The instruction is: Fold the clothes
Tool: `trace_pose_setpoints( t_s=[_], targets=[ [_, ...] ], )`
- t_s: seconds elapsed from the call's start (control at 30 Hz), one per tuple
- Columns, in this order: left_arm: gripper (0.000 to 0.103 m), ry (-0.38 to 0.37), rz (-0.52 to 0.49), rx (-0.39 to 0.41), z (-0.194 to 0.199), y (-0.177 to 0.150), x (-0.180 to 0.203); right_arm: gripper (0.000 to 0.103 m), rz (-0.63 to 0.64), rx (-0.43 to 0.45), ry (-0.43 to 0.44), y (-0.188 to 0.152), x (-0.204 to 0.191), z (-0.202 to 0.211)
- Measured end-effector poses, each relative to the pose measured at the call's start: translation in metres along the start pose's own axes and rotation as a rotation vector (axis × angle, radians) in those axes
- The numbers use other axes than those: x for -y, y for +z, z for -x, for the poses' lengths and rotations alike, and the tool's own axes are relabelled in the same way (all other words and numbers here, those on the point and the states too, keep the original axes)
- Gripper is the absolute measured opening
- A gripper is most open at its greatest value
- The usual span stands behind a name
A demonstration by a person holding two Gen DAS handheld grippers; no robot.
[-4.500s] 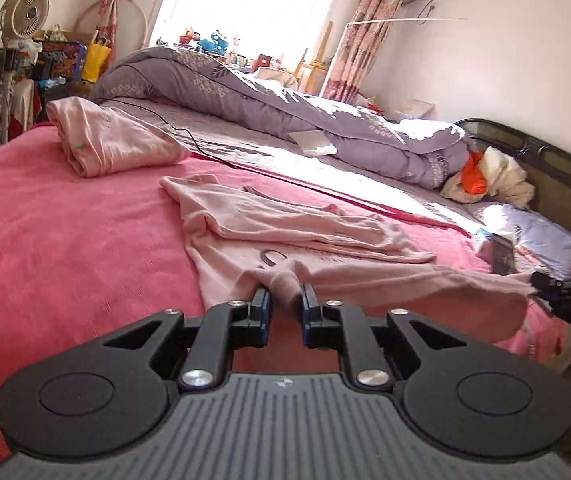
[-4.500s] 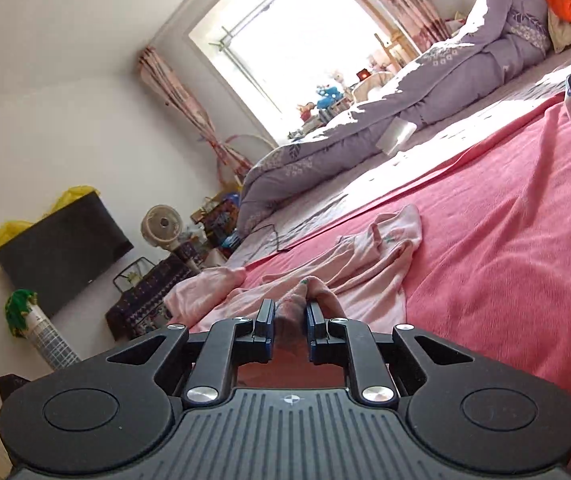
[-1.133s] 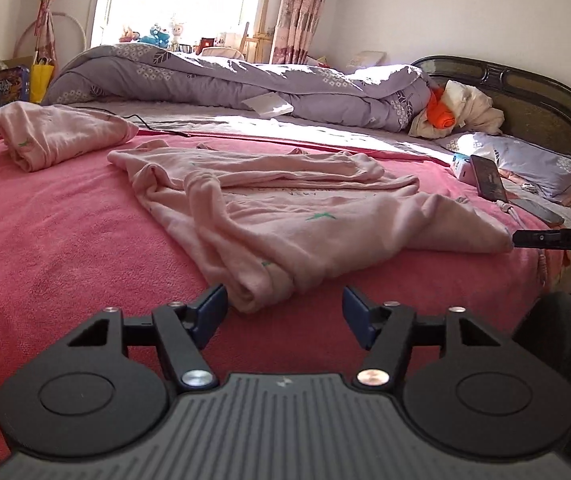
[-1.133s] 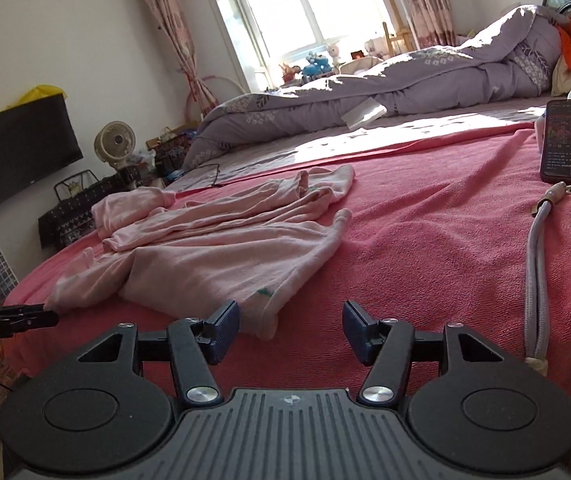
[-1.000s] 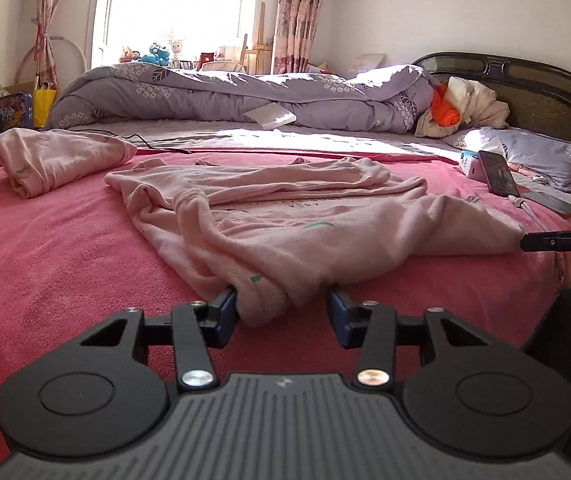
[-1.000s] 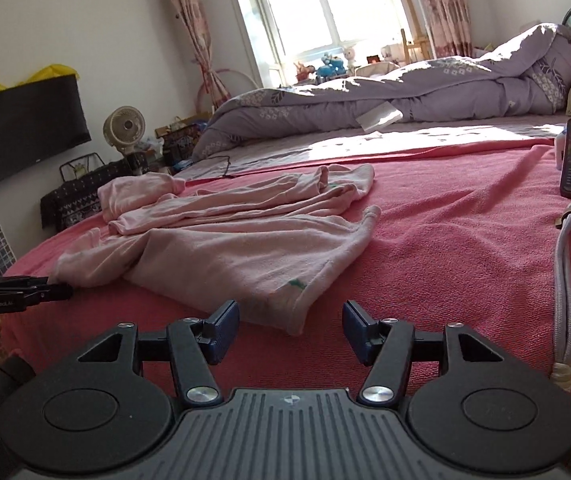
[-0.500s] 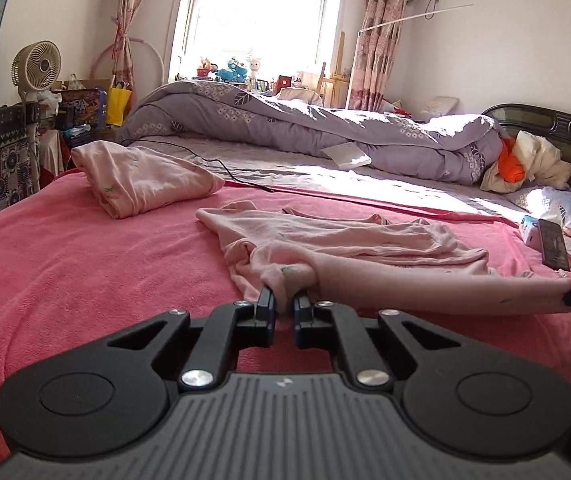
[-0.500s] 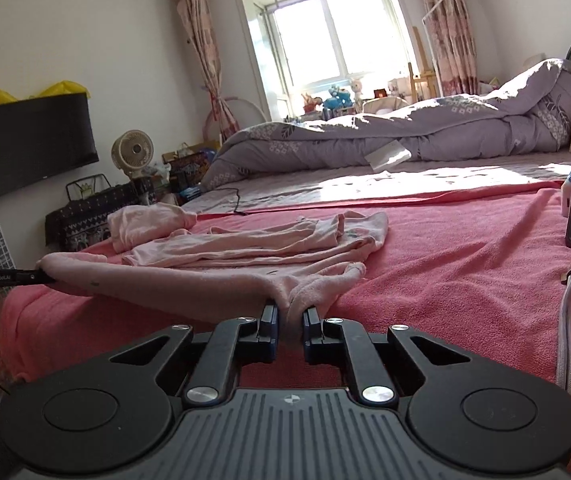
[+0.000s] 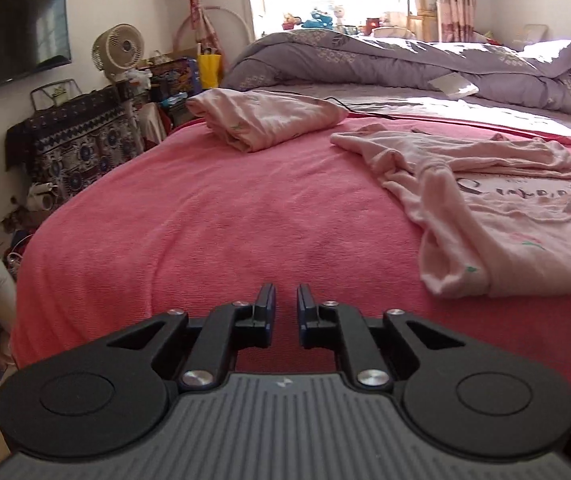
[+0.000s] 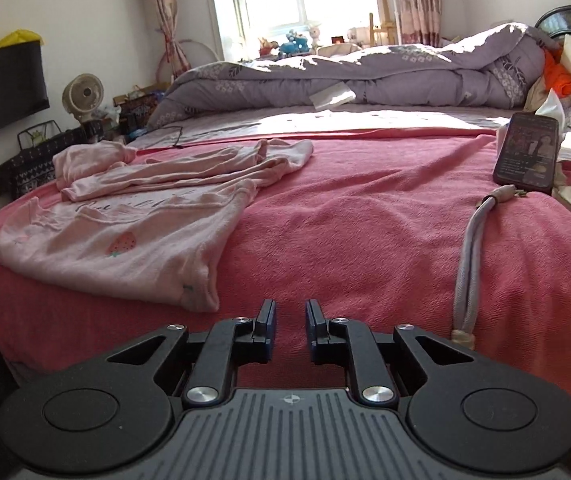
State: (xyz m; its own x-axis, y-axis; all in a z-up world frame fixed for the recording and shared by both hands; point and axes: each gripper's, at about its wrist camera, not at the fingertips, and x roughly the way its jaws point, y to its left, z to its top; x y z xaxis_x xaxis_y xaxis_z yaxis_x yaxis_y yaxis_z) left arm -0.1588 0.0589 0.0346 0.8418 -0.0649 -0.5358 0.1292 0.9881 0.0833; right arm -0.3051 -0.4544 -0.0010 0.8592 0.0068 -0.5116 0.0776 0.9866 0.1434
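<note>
A pale pink top with lettering and a strawberry print (image 9: 505, 220) (image 10: 125, 240) lies on the pink bedspread (image 9: 225, 232) (image 10: 365, 232), its lower part doubled over towards the front edge. My left gripper (image 9: 285, 300) hovers over bare bedspread to the left of the top's near corner. Its jaws are opening, a narrow gap apart with nothing between them. To the right of the top's other near corner is my right gripper (image 10: 289, 312), its jaws also opening with nothing in the gap.
A second pink garment (image 9: 261, 120) lies folded at the bed's far left. A phone (image 10: 525, 156) and a grey cord (image 10: 469, 256) lie at the right. A purple duvet (image 10: 365, 80) fills the back. A fan (image 9: 117, 52) and cluttered furniture stand left of the bed.
Half a second ago both grippers were shut on the top's near corners. Both have since let go; the top lies flat, and each gripper has swung outward off the fabric.
</note>
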Motion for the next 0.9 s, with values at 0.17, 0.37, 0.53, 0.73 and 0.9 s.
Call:
trace_pose_setpoints(
  t_s=[0.17,0.37,0.53,0.73,0.9],
  targets=[
    [0.036,-0.244,-0.111,0.106,0.016,0.015,0.04,0.049,0.161,0.119,0.106,0.035,-0.049,-0.007],
    [0.041,-0.317,-0.232,0.078,-0.003,0.005,0.096,0.056,0.297,0.106,0.342,0.058,-0.17,-0.065],
    [0.041,-0.344,-0.128,0.083,-0.013,-0.004,0.079,0.039,0.327,-0.012,0.238,0.048,-0.211,-0.123],
    [0.045,-0.324,-0.07,0.117,-0.01,-0.007,0.064,0.008,0.223,0.1,0.22,0.066,-0.195,-0.102],
    [0.046,-0.293,0.005,0.149,-0.005,-0.004,0.049,0.008,0.245,0.142,0.193,0.08,-0.198,-0.105]
  ],
)
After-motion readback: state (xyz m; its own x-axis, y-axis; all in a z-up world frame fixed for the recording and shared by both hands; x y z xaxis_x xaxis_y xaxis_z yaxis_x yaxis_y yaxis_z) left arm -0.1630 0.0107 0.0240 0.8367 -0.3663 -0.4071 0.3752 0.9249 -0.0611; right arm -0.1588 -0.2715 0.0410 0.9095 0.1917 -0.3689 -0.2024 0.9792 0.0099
